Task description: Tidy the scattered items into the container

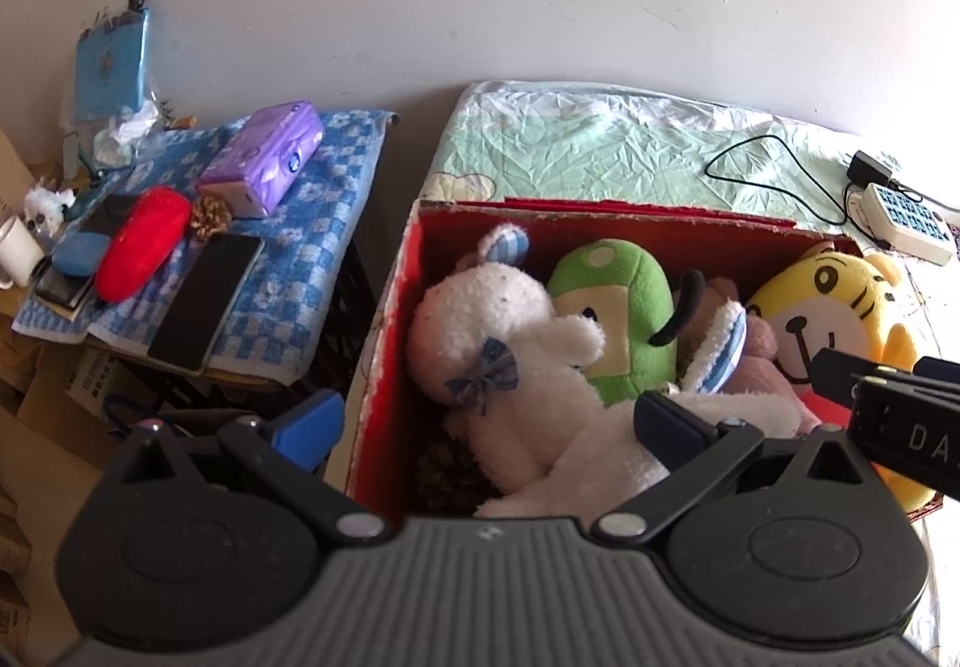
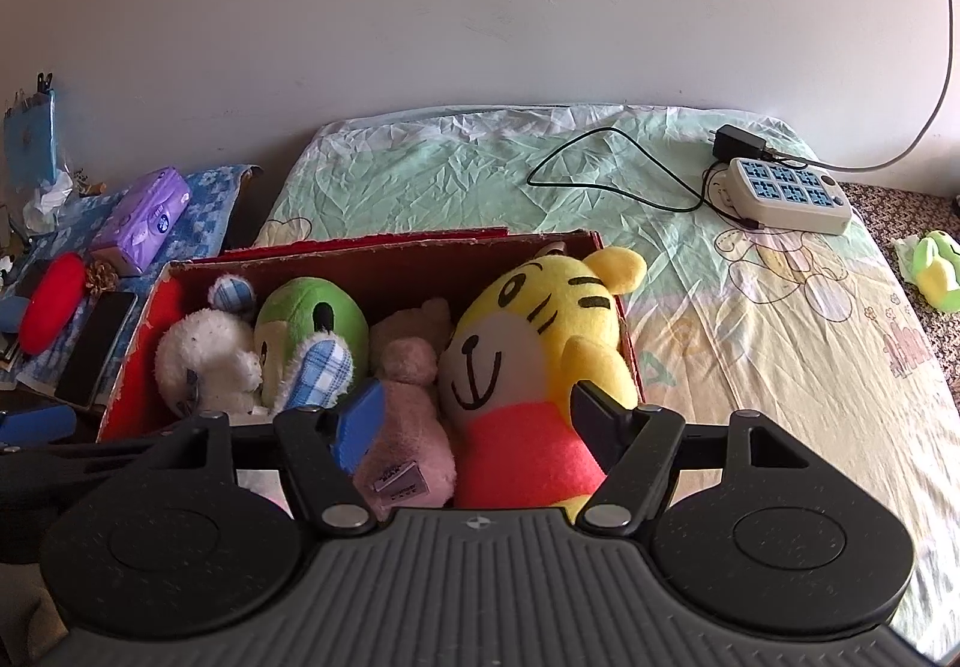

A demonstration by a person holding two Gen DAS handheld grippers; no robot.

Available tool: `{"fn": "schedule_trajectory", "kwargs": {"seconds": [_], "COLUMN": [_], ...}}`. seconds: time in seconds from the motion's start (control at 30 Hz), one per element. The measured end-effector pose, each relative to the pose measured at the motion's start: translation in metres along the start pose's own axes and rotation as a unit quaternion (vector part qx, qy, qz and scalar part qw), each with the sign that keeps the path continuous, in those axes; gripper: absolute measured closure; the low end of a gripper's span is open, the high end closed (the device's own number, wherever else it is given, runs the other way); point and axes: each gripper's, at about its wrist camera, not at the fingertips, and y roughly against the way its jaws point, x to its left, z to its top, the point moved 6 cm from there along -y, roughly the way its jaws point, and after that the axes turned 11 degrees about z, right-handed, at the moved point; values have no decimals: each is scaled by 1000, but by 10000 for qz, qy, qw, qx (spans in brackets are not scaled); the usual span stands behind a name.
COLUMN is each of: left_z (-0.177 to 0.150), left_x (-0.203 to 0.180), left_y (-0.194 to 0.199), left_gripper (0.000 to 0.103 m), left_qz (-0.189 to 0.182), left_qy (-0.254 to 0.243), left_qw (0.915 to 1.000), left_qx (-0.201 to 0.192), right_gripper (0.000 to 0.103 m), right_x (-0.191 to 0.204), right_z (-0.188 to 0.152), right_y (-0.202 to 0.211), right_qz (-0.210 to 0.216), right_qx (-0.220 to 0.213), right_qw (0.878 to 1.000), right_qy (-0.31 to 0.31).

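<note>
Hovering over the red box, both grippers are empty: the right gripper spread wide above the tiger toy, the left gripper just as wide over the white bunny. Box looks nearly full, with the green toy and pink toy in. Further off, one small green toy lies beyond the bed sheet, likely next.
</note>
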Motion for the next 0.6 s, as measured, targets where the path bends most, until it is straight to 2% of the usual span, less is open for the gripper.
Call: {"fn": "schedule_trajectory", "kwargs": {"seconds": [0.6], "left_z": [5], "left_x": [-2], "left_y": [1], "left_gripper": [0], "left_qz": [-29], "left_qy": [-88], "left_qw": [9999], "left_qx": [-97], "right_gripper": [31], "right_x": [-5], "right_z": [1], "right_y": [0], "right_qz": [-2], "right_qx": [-49], "right_qw": [9999], "right_qy": [-104]}}
